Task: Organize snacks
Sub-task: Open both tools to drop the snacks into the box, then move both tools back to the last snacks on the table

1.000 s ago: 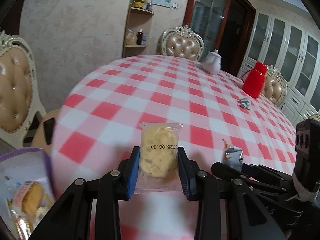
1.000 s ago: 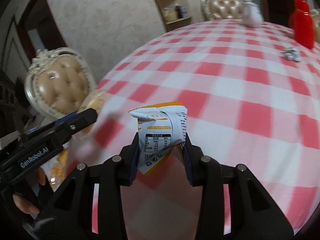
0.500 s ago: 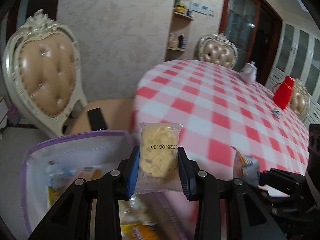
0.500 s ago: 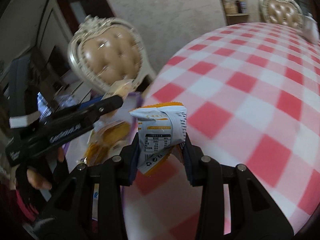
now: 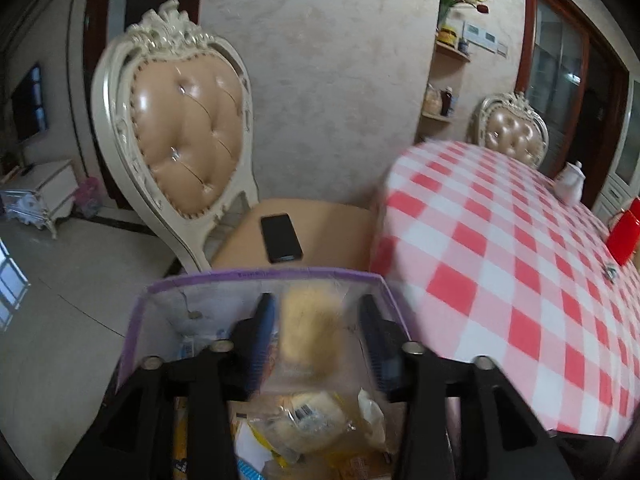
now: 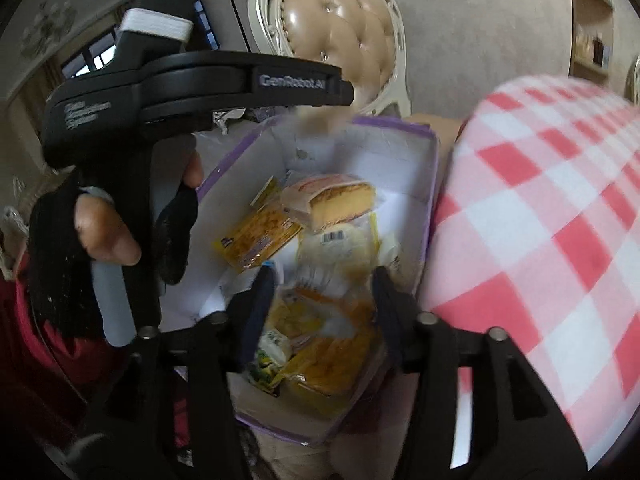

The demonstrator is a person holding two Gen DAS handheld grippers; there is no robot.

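In the left wrist view we see our left tongs (image 5: 316,332) poised over a clear box with a purple rim (image 5: 260,274); their jaws have just been opening and now stand apart, and the clear-wrapped yellow cake (image 5: 310,330) between them is blurred, with a gap showing on either side, so it is no longer pinched. Below it, nearer to us in the box, lies a wrapped bun with a barcode (image 5: 308,420) among other packets. The box sits just left of the desk (image 5: 520,280) in its red-and-white check cloth; beyond the box stands a cream chair (image 5: 180,128) with a black phone (image 5: 281,238) lying on its seat. Far along the desk we make out a white teapot (image 5: 570,178) and a red jug (image 5: 624,236).

In the right wrist view our right tongs (image 6: 320,304) also hang over the box (image 6: 392,122); their jaws have just been opening and stand wide, and the blurred orange-and-white packet (image 6: 320,300) shows between them, free of both pads. Farther into the box we see a wrapped sponge cake slice (image 6: 340,200) and a yellow packet (image 6: 260,236). To the left a gloved hand (image 6: 80,236) holds the left tongs' black handle; the desk fills the right side.
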